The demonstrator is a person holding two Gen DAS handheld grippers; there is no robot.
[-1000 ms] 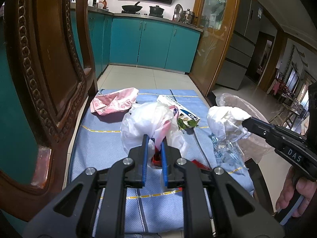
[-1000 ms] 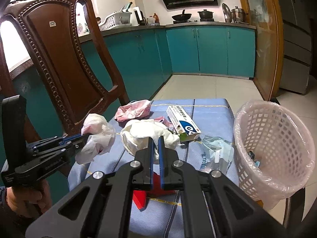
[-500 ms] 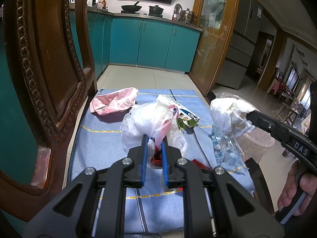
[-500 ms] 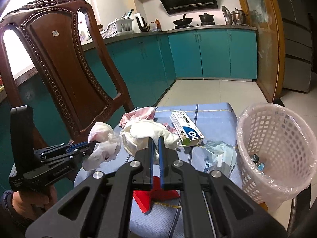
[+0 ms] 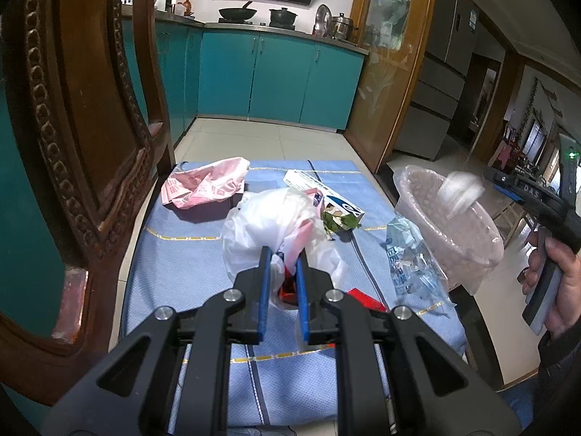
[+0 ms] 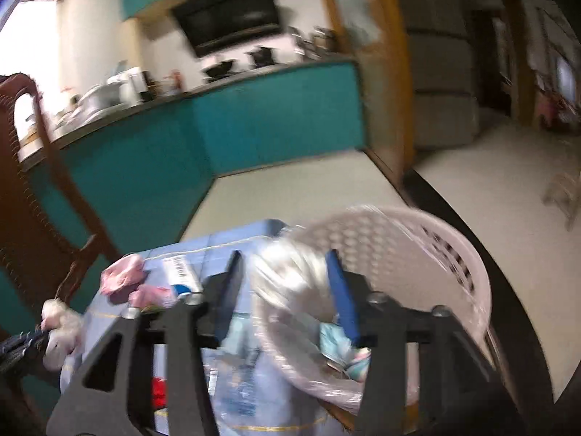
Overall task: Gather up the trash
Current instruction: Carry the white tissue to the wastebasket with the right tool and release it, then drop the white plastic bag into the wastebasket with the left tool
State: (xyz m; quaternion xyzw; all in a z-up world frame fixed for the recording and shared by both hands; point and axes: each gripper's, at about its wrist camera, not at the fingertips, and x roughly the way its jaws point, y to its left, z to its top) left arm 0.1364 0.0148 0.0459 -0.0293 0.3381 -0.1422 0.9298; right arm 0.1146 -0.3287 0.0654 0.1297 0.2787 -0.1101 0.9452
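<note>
Right gripper over the basket, jaws spread, having just been opening, white wad loose between the pads with neither visibly pressing on it. From the left wrist view, same wad a pale blur just above the basket rim, right gripper beside it: likely a release placed over the mouth so the drop lands inside. Blur too heavy to say whether the wad touches a pad.

Basket lined with clear film, standing at the right edge of the blue cloth, some scraps already at the bottom. Parked close to the trash, presumably to keep each carry short.

Left gripper low over the cloth, jaws nearly pressed together, pinching a fold of the white bag. Bag bunched on the cloth, red bit peeking underneath between the fingers. Grip taken on the thin gathered plastic, probably because nothing firmer offers itself; waiting its turn while the other side unloads, by the look of it.

Left on the cloth: pink bag at the far left by the chair, box with green leaves at its end, clear wrapper against the basket. Plenty yet to collect.
</note>
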